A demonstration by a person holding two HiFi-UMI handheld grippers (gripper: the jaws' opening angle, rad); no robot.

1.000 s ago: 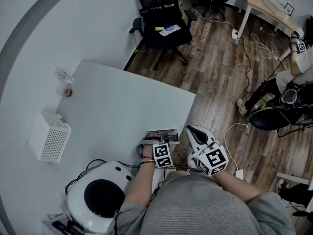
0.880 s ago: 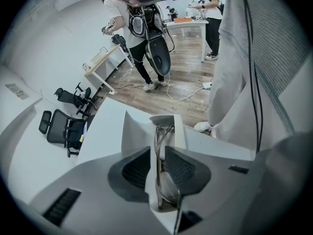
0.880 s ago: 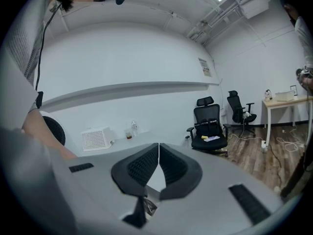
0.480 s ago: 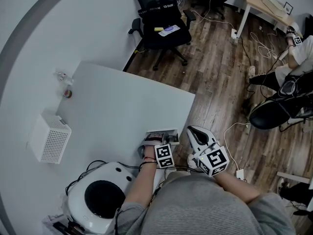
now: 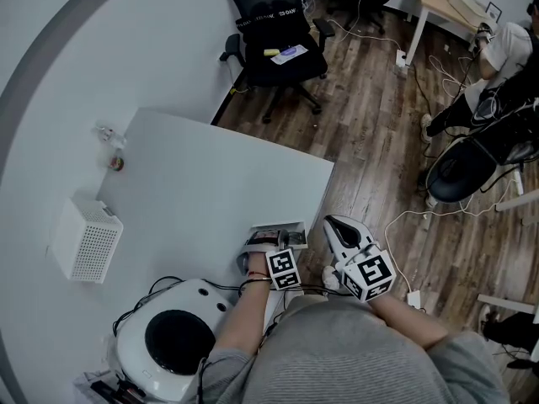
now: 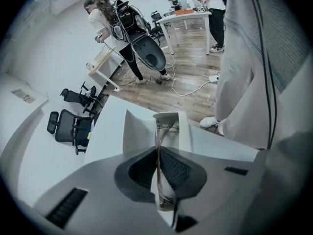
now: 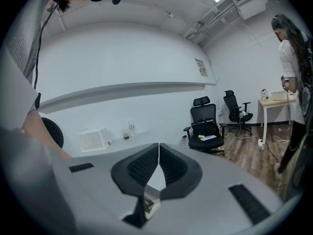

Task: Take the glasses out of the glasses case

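Observation:
The white glasses case [image 5: 290, 227] lies open at the table's near right edge. In the left gripper view the case [image 6: 138, 132] sits just beyond the jaws, and the thin metal-framed glasses [image 6: 157, 133] run edge-on from it back between the pads. My left gripper [image 5: 264, 244] is shut on the glasses, right at the case. My right gripper [image 5: 334, 224] hovers beside the table edge, to the right of the case, apart from it. Its jaws [image 7: 159, 153] are shut with nothing between them.
A white perforated box [image 5: 84, 236] stands at the table's left and a round white device with a black disc [image 5: 173, 339] at the near left. A small bottle [image 5: 108, 133] is at the far corner. A black office chair [image 5: 274, 36] and cables are on the wood floor.
Both grippers stay almost where they were. The person at the far right of the room has moved up and away.

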